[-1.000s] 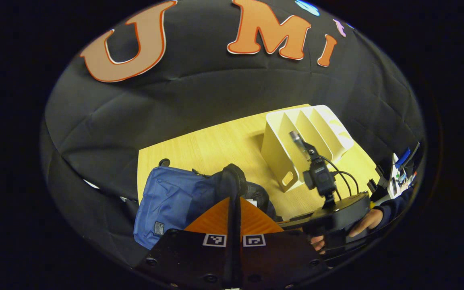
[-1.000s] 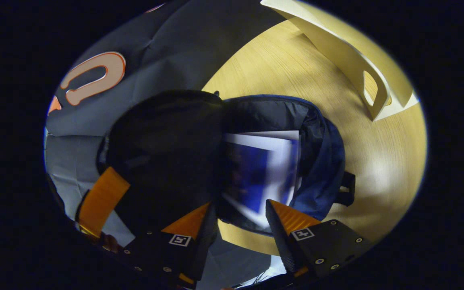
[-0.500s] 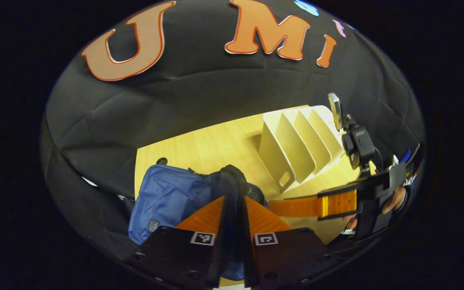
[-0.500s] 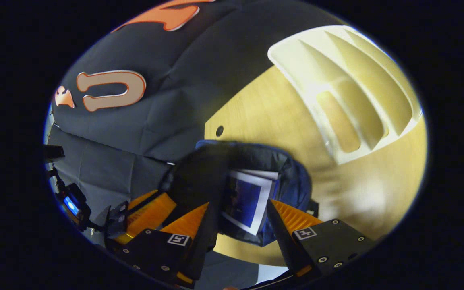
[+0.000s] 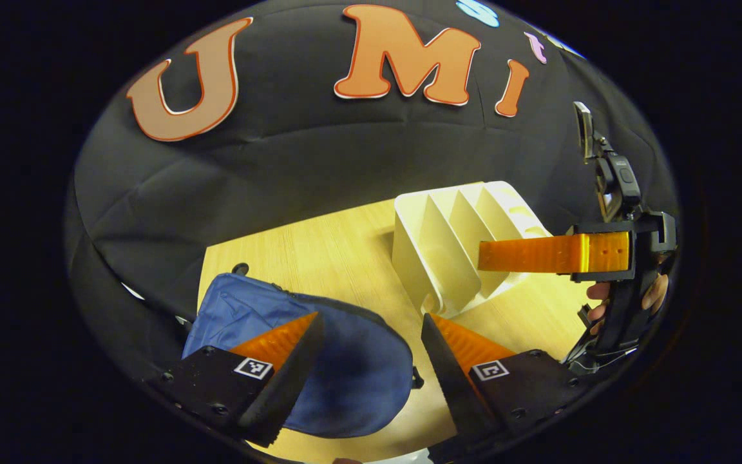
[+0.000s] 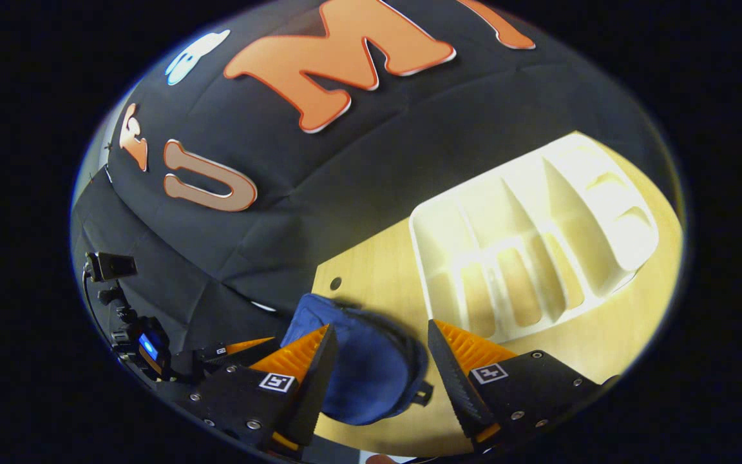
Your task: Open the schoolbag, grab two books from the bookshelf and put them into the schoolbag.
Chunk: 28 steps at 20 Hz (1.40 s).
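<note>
Both tools are spread and hold nothing. Just ahead of the left tool point(image 5: 364, 361) the blue schoolbag point(image 5: 345, 361) lies slumped on the surface point(image 5: 319, 251); soft cloth, likely best pinched at its rim. Beyond stands the stiff bookshelf point(image 5: 448, 245), near the right tool point(image 6: 377, 367).

The schoolbag point(image 5: 319, 361) lies on the table point(image 5: 339, 251), near its front left part; the bookshelf point(image 5: 455, 245) stands on the table to the right of the schoolbag, a little behind it. The right gripper point(image 5: 519, 254) hangs in front of the bookshelf, well right of the schoolbag; the left gripper point(image 5: 371, 367) is over the schoolbag.
</note>
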Each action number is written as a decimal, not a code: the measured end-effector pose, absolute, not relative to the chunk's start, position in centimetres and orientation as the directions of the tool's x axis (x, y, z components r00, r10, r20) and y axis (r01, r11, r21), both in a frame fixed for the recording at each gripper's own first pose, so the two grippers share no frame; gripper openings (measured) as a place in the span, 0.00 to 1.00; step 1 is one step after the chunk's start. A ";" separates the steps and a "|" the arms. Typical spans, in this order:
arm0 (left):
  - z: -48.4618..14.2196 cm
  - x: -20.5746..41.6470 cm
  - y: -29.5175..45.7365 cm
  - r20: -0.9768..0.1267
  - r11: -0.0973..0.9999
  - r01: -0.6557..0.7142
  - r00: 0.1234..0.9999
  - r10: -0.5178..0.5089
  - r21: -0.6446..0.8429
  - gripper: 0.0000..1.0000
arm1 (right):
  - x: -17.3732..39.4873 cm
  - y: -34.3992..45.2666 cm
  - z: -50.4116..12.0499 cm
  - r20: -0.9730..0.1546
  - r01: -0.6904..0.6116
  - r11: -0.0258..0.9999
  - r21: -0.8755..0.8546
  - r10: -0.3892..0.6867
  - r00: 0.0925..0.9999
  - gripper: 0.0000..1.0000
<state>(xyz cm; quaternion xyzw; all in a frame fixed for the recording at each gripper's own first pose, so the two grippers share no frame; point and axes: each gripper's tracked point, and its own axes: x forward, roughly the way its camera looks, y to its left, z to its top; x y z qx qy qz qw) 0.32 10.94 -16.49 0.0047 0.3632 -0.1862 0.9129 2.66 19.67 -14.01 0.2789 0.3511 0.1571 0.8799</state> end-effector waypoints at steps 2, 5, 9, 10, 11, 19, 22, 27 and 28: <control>-15.2 1.3 10.1 -0.634 0.946 0.308 0.714 -0.298 -0.098 0.98 | 3.2 16.9 -12.5 -0.508 -0.097 0.835 0.541 0.417 0.754 0.89; -13.0 1.7 8.0 -0.576 0.960 0.260 0.772 -0.269 -0.099 0.98 | 4.0 13.6 -10.6 -0.466 -0.115 0.873 0.474 0.360 0.808 0.96; -10.3 2.8 4.8 -0.474 0.974 0.205 0.851 -0.227 -0.099 0.97 | 4.7 10.6 -8.4 -0.396 -0.144 0.905 0.401 0.313 0.863 0.96; -9.6 2.7 4.2 -0.448 0.977 0.189 0.868 -0.215 -0.102 0.97 | 4.5 9.8 -8.3 -0.396 -0.147 0.912 0.384 0.307 0.865 0.97; -8.8 2.7 3.6 -0.419 0.978 0.180 0.884 -0.207 -0.103 0.97 | 4.4 9.2 -7.8 -0.384 -0.151 0.918 0.367 0.297 0.874 0.96; -2.2 2.8 1.4 -0.197 0.994 0.067 0.977 -0.082 -0.082 0.99 | 4.2 3.2 -2.0 -0.194 -0.163 0.970 0.179 0.197 0.961 0.96; 0.0 3.0 0.4 -0.109 0.989 0.047 0.992 -0.063 -0.139 0.94 | 3.8 2.3 0.0 -0.120 -0.159 0.976 0.148 0.178 0.977 0.97; 2.8 1.8 0.3 -0.015 0.986 -0.002 1.000 0.000 -0.167 0.94 | 3.1 0.2 1.8 -0.028 -0.134 0.987 0.087 0.137 0.990 1.00; 3.4 1.5 0.3 0.011 0.984 -0.007 1.000 0.009 -0.180 0.94 | 3.2 0.0 1.9 -0.028 -0.130 0.987 0.095 0.134 0.991 0.96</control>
